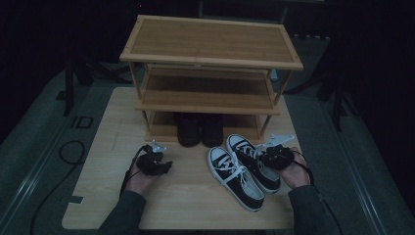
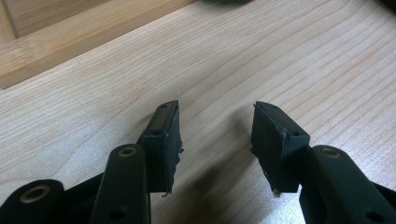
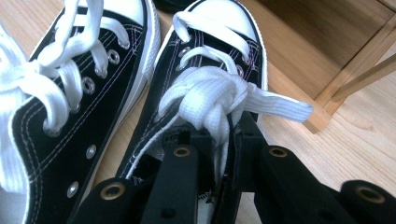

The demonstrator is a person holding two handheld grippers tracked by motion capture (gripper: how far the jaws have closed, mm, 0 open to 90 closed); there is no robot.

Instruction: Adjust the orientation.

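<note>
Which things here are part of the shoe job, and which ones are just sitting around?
Part of the job:
- right gripper, fingers shut on the right sneaker's tongue
- right sneaker
- left sneaker, its pair
- wooden shoe rack, probably where they go

Just sitting around:
- dark boots already on the bottom shelf
- left gripper, open over the bare table

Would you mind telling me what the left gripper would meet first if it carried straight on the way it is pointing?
Probably the wooden edge of the shoe rack's bottom shelf. The left gripper is open with nothing between its jaws, above bare table, and the way up to that edge looks free, though depth is hard to judge.
</note>
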